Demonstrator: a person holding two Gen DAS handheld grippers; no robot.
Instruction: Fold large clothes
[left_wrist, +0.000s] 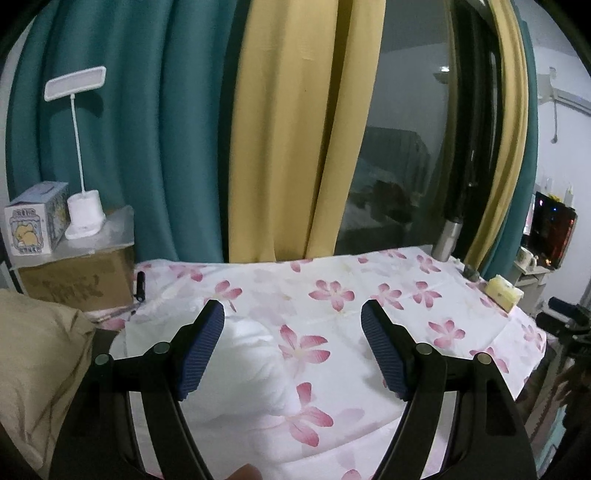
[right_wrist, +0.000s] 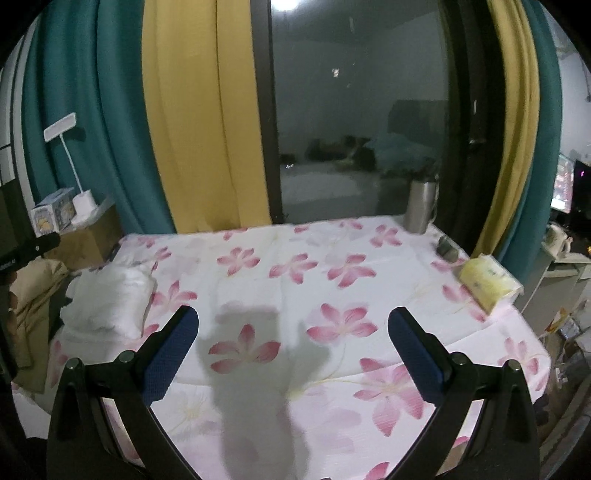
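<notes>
A folded white garment (left_wrist: 243, 369) lies on the floral-covered table (left_wrist: 369, 295), at the left side; it also shows in the right wrist view (right_wrist: 110, 299). My left gripper (left_wrist: 291, 350) is open and empty, hovering just above the white garment's right part. My right gripper (right_wrist: 293, 354) is open and empty above the bare middle of the floral cloth (right_wrist: 295, 273), to the right of the garment. A beige cloth (left_wrist: 33, 362) is heaped off the table's left edge, also in the right wrist view (right_wrist: 37, 291).
A cardboard box (left_wrist: 81, 277) with a white desk lamp (left_wrist: 83, 218) and a tissue box (left_wrist: 35, 221) stands at the back left. A steel bottle (right_wrist: 419, 206), a small dark object (right_wrist: 448, 249) and a yellow tissue pack (right_wrist: 487, 282) sit along the right side. Curtains and a window lie behind.
</notes>
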